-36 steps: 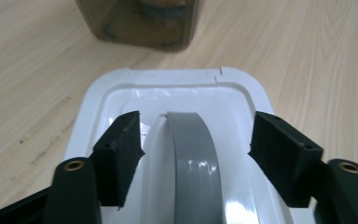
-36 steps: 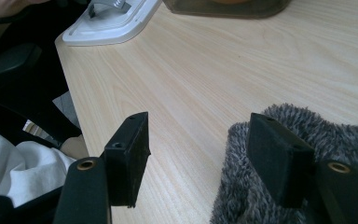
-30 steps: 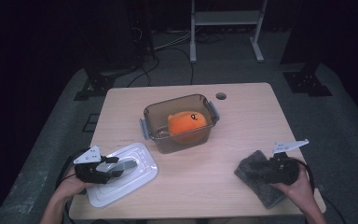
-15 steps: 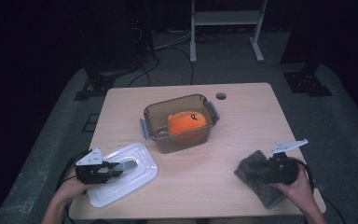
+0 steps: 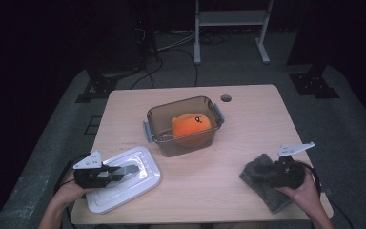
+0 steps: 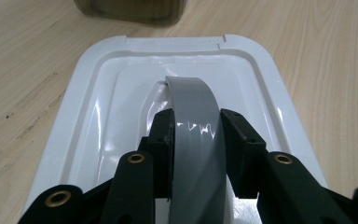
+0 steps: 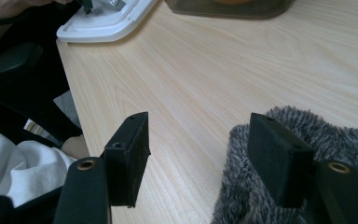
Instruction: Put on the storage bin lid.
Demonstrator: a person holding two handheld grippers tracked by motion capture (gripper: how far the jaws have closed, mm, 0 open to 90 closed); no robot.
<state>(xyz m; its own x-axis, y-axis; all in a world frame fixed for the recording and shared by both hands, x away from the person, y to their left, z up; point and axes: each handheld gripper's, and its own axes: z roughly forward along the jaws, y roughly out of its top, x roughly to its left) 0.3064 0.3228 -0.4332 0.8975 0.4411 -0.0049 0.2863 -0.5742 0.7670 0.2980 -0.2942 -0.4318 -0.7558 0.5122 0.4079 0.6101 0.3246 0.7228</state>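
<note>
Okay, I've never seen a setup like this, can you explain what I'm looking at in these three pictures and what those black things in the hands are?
A person sits at a wooden table holding a two-jaw gripper in each hand. The high view comes from a fixed camera above the table. The other two come from small cameras riding on each gripper, looking along its black jaws.

On the table stand a clear brown container with an orange plush toy inside, a white lid lying flat, and a grey fuzzy cloth.

The left gripper has just closed its jaws on the lid's grey handle. The right gripper is open, one jaw over bare wood and the other over the cloth, gripping nothing.
</note>
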